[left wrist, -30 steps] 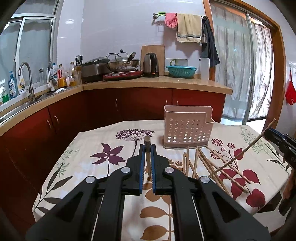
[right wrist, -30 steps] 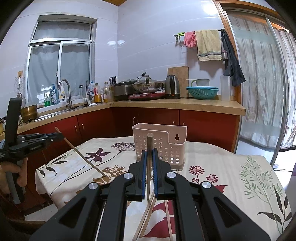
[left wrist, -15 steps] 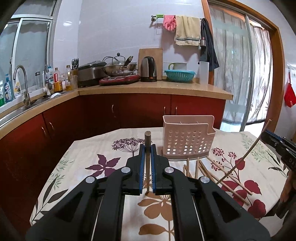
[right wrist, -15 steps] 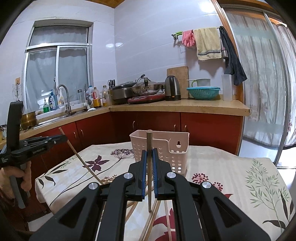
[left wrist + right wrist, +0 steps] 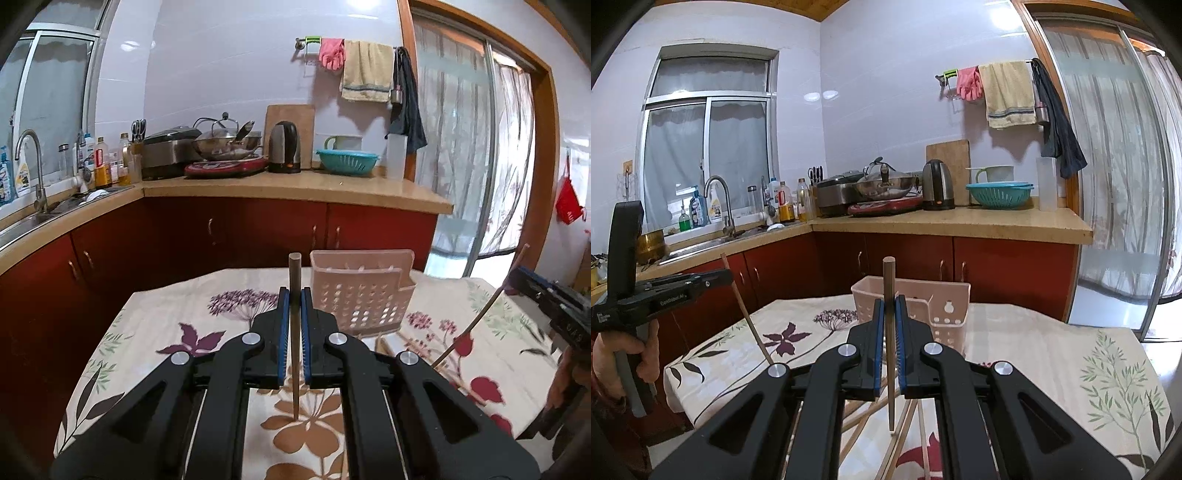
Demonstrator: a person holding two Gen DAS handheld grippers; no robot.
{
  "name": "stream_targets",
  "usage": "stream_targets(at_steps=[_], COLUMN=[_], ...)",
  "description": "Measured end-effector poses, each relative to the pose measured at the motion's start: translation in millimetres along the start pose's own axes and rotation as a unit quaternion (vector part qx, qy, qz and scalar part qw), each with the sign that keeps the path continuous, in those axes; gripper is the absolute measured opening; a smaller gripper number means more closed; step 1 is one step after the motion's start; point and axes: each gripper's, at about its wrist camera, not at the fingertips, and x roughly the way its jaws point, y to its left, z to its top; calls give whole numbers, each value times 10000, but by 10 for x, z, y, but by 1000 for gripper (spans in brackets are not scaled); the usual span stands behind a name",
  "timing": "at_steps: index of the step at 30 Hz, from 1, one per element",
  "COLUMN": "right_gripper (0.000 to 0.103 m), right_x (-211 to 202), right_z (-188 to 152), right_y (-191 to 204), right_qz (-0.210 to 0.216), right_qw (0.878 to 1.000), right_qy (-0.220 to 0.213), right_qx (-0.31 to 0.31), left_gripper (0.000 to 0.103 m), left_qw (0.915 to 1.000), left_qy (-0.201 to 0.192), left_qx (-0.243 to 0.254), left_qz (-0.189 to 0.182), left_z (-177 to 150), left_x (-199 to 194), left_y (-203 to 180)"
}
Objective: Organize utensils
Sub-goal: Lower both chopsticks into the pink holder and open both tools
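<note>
I have a chopstick clamped upright in the left gripper, its thick butt poking above the fingers and its thin tip hanging clear over the flowered cloth of the worktop. The right gripper is shut on a second chopstick the same way, butt up, tip down. Both are pinched in the upper part of the shaft, which I judge to be the sensible place: thin, stiff, light sticks like these weigh next to nothing but could pivot or slide between the pads if held near the taper.

Just beyond both grippers stands the pale perforated utensil holder, upright on the worktop and, as far as I can see, with nothing in it yet. More loose chopsticks lie crossed on the cloth below my right fingers, near the holder's foot.

I would bring each tip over the holder's open top and release only once the stick is well inside, since a light stick dropped askew may bounce out.

Behind the table runs the kitchen counter with a kettle.
</note>
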Motion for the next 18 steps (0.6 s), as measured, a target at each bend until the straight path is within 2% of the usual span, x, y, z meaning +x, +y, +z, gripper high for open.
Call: stream_targets(at_steps=[5,12,18], right_gripper=[7,7,7], right_x=[11,85,309], right_z=[184,586,933], right_y=[-40,-76,-193], right_qz=[38,-8,-70], right_qw=[9998,9981,9962], right_qy=[-160,-524,-746], right_qx=[-63,-335,-452], left_gripper=[7,7,7], left_qw=[9996,9972,9942], left_qy=[-171,-614,-912], left_qx=[-13,177,167], left_qz=[-213,-375,-544], left_z=[258,737,1139], left_x=[22,97,303], left_y=[-46,-197,-284])
